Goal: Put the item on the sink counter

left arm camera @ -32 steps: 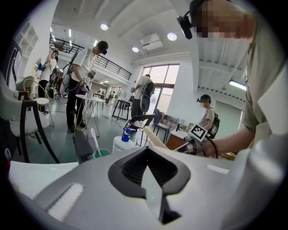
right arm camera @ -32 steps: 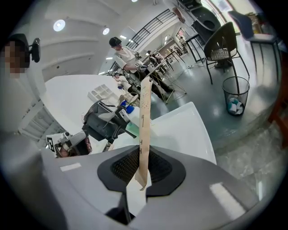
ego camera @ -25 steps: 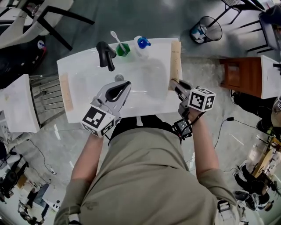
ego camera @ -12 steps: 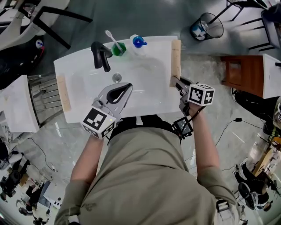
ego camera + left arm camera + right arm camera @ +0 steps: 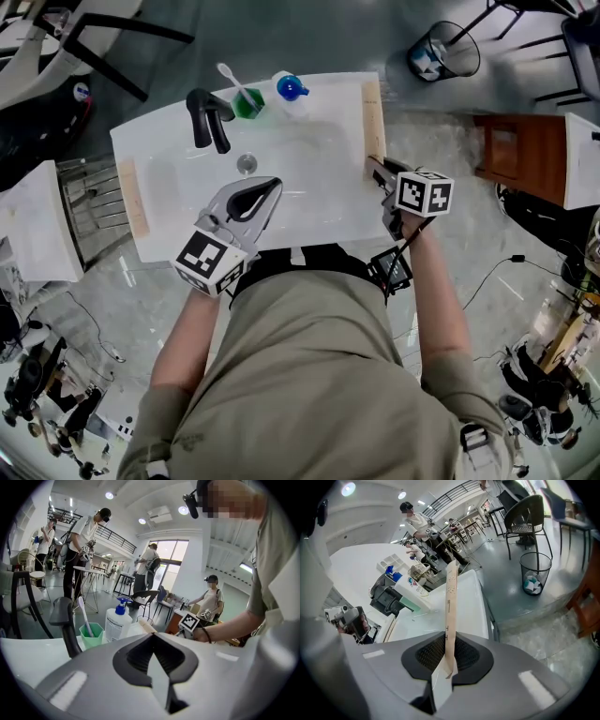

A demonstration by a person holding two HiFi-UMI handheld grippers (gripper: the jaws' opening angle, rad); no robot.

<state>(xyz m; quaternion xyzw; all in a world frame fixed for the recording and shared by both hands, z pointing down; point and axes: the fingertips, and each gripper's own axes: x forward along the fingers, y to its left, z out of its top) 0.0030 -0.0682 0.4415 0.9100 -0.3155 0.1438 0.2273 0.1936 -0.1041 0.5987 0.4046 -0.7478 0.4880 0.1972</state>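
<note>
Thin wooden ruler point(image 5: 372, 122) along sink counter point(image 5: 169, 192) right edge, near end pinched by right tool point(image 5: 376, 167).

White desk point(image 5: 164, 230), rectangular, with a shallow basin point(image 5: 309, 155) moulded into its top. Drain point(image 5: 247, 164) sits in the basin floor, just in front of the faucet.

Along the back edge, left to right:
- black faucet point(image 5: 208, 119), upright, spout pointing towards the basin;
- green cup point(image 5: 249, 105) just beside the faucet, with a white toothbrush point(image 5: 230, 77) leaning out of it;
- pump bottle point(image 5: 290, 89) with a blue head, just beside the cup.

Left wooden strip point(image 5: 135, 199) lies flat along the left rim. Right wooden strip point(image 5: 372, 117) runs along the right rim; whether it rests on the surface cannot be told.
</note>
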